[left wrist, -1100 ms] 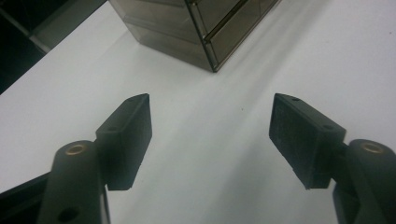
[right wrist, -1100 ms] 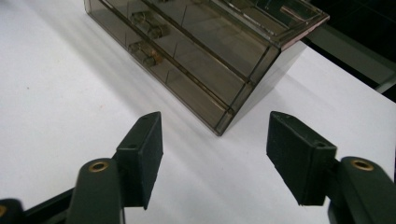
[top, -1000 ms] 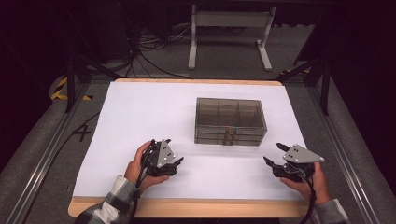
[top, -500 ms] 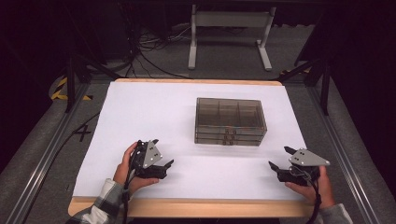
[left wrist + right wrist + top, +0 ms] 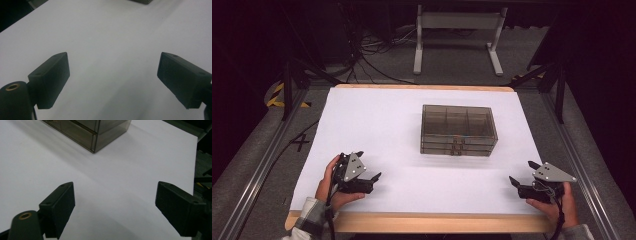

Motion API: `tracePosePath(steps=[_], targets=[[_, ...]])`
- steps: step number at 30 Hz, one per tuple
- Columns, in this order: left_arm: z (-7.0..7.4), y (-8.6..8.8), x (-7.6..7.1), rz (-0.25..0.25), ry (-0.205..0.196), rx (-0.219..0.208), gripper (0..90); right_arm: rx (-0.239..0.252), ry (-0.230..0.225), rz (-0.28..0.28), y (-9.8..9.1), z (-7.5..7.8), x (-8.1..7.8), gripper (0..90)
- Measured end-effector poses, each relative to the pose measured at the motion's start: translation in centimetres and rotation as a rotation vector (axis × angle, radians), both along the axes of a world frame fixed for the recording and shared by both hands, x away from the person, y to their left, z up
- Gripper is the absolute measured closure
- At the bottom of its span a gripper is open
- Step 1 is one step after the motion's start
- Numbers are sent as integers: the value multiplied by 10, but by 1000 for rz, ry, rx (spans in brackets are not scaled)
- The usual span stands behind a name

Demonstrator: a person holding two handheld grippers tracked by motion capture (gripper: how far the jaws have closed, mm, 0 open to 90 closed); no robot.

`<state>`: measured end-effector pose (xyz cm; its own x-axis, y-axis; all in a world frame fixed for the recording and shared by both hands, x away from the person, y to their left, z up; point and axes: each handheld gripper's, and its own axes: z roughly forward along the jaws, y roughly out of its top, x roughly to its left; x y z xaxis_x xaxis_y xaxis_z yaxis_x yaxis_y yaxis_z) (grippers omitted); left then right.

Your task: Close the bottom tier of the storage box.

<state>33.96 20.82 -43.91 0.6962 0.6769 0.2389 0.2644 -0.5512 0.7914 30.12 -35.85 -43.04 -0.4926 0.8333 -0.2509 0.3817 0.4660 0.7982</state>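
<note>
Holding my left gripper [image 5: 371, 176] and right gripper [image 5: 515, 181] low at the table's near edge, I see both jaws just opened wide, nothing between them. Ahead, between both, the drawer box [image 5: 458, 130] sits untouched, drawers shut; everything remains.

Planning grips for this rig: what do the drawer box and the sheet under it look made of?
Drawer box: probably smoky translucent plastic, glossy; the dividers show through its top and its walls catch light.
Sheet: looks like matte white paper or thin plastic covering a wooden tabletop, whose pale edge shows in front; which of the two is unclear.
</note>
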Motion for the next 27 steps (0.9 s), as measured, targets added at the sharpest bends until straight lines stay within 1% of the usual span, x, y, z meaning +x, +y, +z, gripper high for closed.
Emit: tracePosePath(steps=[3, 7, 8, 10, 11, 13, 14, 15, 16, 17, 19, 20, 22, 24, 27], targets=[[-4, 12, 0, 17, 9, -11, 107, 11, 0, -23, -6, -3, -1, 154], [-10, 30, 1, 42, 23, -34, 103, 43, -7, -58, -16, -6, -2, 145], [-11, 34, 1, 51, 22, -43, 103, 51, -8, -70, -19, -8, -3, 142], [-13, 44, 1, 65, 35, -77, 104, 50, -10, -81, -22, -11, -4, 142], [-14, 49, 1, 72, 40, -90, 103, 59, -9, -89, -24, -12, -4, 142], [-18, 60, 1, 89, 52, -121, 102, 89, -28, -104, -28, -11, -5, 141], [-18, 65, 1, 98, 60, -161, 99, 101, -29, -114, -29, -11, -5, 140], [-17, 69, 0, 104, 56, -200, 99, 111, -23, -118, -30, -11, -5, 137], [-17, 73, 0, 111, 56, -217, 99, 119, -19, -123, -31, -12, -4, 136], [-18, 76, -1, 115, 67, -240, 99, 127, -17, -133, -32, -12, -4, 136], [-18, 83, -1, 124, 62, -308, 97, 140, -15, -147, -34, -12, -3, 136], [-18, 86, -1, 128, 66, -330, 97, 150, -13, -157, -35, -13, -3, 136], [-18, 87, -1, 142, 66, -349, 95, 160, -13, -171, -36, -13, -3, 135], [-18, 87, -1, 148, 67, -343, 94, 167, -20, -176, -37, -13, -3, 135], [-18, 86, -1, 154, 65, -340, 93, 160, -24, -188, -36, -14, -3, 135]])
